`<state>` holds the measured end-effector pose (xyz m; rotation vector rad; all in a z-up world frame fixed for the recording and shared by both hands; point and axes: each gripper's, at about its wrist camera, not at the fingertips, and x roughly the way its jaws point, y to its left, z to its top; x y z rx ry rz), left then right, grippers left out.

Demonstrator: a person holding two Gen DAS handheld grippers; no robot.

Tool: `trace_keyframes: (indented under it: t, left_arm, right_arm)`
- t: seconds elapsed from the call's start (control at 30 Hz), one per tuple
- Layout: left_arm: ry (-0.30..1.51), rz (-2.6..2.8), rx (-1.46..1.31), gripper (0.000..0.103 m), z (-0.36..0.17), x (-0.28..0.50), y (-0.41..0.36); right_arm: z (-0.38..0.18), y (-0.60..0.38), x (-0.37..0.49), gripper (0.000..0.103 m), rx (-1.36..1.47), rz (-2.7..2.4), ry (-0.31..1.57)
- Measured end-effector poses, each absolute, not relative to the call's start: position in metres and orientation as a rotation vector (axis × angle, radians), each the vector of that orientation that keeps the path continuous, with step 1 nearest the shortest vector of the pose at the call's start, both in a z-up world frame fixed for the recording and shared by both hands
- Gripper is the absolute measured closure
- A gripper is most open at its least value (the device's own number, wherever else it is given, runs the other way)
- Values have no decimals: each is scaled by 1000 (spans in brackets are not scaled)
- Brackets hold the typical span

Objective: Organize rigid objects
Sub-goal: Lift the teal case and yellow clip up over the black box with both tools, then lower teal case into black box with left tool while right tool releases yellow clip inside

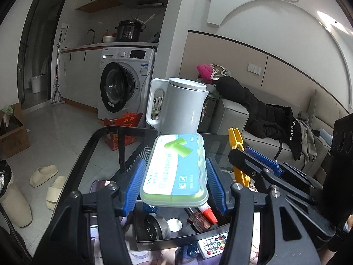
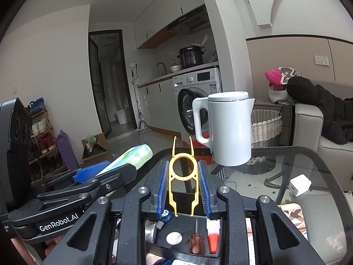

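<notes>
My left gripper [image 1: 175, 174] is shut on a translucent plastic case [image 1: 175, 170] with a green and blue label, held above a black tray [image 1: 176, 239]. My right gripper [image 2: 182, 177] is shut on a yellow plastic tool [image 2: 182, 176] with a ring and prongs, also above the tray [image 2: 163, 250]. The tray holds a screwdriver [image 2: 196, 241], a red-capped tube [image 2: 213, 237], a round metal disc [image 2: 174, 238] and a metal roll [image 1: 156, 227]. The case also shows in the right wrist view [image 2: 132, 156], the yellow tool in the left wrist view [image 1: 237, 143].
A white kettle [image 2: 227, 128] stands on the glass table [image 2: 308, 161] beyond both grippers. A white charger cube [image 2: 300, 185] lies at the right. A remote control [image 1: 213, 244] sits in front of the tray. A sofa with clothes [image 1: 264, 114] is right.
</notes>
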<state>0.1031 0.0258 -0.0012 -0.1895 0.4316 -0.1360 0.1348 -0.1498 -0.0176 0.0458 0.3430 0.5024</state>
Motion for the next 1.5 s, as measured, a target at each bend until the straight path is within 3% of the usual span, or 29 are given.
trace_keyframes:
  t: [0.33, 0.8, 1.0, 1.5]
  left_arm:
    - [508, -103, -182, 48, -10, 116, 25]
    - [804, -46, -99, 48, -60, 150, 20]
    - [811, -30, -42, 48, -61, 152, 14]
    - [821, -24, -88, 46, -60, 149, 20]
  right_arm:
    - [-22, -152, 147, 77, 43, 501, 385]
    - [-79, -136, 190, 77, -38, 468, 744]
    - [-98, -133, 202, 76, -48, 464, 843]
    - [-99, -132, 201, 76, -51, 453, 853]
